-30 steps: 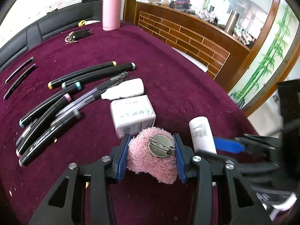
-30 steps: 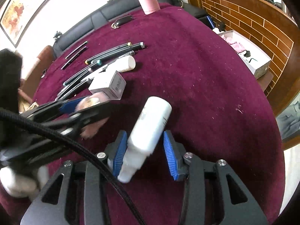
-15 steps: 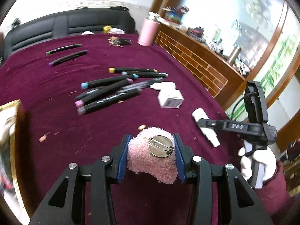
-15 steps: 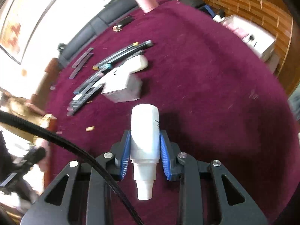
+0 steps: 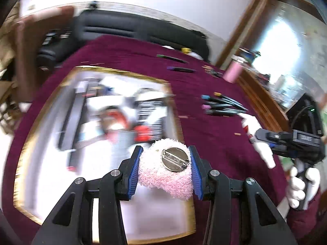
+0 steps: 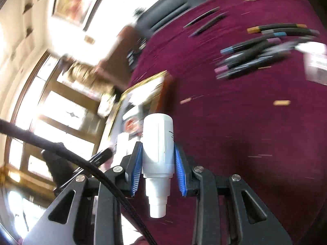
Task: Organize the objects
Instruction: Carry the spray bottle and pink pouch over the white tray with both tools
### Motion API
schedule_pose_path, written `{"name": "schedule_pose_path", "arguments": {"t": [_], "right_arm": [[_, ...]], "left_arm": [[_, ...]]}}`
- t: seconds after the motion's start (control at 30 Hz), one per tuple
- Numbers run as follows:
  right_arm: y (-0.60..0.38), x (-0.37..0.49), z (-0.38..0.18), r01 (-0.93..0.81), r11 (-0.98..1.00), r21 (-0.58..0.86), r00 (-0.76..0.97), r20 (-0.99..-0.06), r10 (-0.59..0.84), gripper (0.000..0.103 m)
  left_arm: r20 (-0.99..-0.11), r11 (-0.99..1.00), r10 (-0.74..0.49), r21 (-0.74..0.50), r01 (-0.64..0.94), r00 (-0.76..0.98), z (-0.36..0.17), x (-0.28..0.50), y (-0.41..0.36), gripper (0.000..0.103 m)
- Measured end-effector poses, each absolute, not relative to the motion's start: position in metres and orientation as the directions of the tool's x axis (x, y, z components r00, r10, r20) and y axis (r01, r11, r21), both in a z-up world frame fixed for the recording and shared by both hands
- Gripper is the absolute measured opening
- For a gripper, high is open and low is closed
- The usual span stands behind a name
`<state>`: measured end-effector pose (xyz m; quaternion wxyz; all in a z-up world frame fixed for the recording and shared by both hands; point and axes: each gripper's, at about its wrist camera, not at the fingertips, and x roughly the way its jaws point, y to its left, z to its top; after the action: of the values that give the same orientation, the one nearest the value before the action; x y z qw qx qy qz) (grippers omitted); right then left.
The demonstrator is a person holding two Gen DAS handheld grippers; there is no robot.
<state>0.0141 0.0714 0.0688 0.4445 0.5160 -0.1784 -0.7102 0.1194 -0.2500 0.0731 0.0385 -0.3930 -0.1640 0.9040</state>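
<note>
My left gripper (image 5: 165, 169) is shut on a fluffy pink brooch (image 5: 166, 180) with a round metal pin back, held over the gold-rimmed open box (image 5: 98, 70) on the maroon table. My right gripper (image 6: 157, 168) is shut on a white bottle (image 6: 158, 145), cap toward the camera, held above the table near the box's corner (image 6: 147, 81). The right gripper also shows in the left wrist view (image 5: 286, 140), still holding the bottle (image 5: 263, 153), to the right of the box.
Several black markers (image 5: 222, 106) lie in a group on the maroon cloth (image 6: 245, 122), also in the right wrist view (image 6: 261, 49). A small white carton (image 6: 316, 65) lies beside them. A pink flask (image 5: 233, 71) stands far back. A black sofa (image 5: 143, 28) lines the far edge.
Both grippers have swung left, away from the markers and toward the gold-rimmed box. The left gripper now hangs over the box with the brooch. The right gripper still holds the bottle.
</note>
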Motion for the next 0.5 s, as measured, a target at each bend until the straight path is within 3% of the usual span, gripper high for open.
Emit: {"name": "schedule_pose_path", "arguments": {"t": [0.17, 0.5], "right_arm": [[-0.023, 0.036, 0.058, 0.508, -0.482, 0.714, 0.062, -0.589, -0.806, 0.028], [-0.132, 0.064, 0.026, 0.522, -0.485, 0.702, 0.181, -0.647, -0.741, 0.028]], "left_arm": [[-0.736, -0.943, 0.118, -0.292, 0.156, -0.666, 0.053, 0.129, -0.291, 0.039], [-0.771, -0.947, 0.116, -0.276, 0.164, -0.626, 0.022, 0.126, -0.320, 0.040]]}}
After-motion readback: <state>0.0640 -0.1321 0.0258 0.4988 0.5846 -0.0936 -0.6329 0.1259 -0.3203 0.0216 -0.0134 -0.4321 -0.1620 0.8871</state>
